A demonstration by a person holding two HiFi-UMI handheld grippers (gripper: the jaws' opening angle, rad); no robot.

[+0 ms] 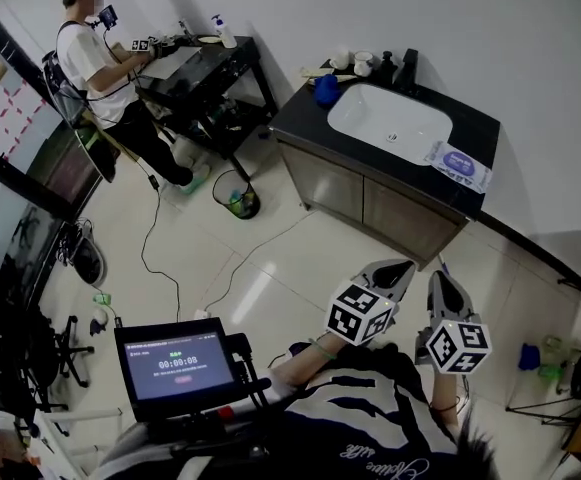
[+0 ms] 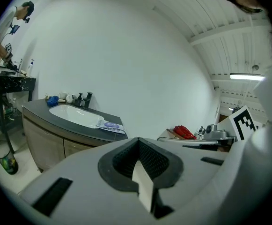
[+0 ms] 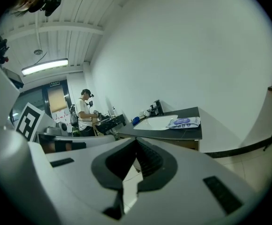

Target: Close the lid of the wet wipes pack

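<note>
Approach first: flat white-and-purple wet wipes pack [image 1: 457, 164] lying at the right end of the dark vanity surface [image 1: 305, 108], just beside the white oval basin [image 1: 390, 118], well apart from both tools. Grey left gripper [image 1: 398, 268] and grey right gripper [image 1: 440, 280] held close to the body, jaws of each pressed together on nothing. Lid too small to read. Best to step in, steady the pack with one, press the flap flat with the other. Count: one pack, one basin, two grippers, one other person [image 1: 95, 53] across the room
</note>
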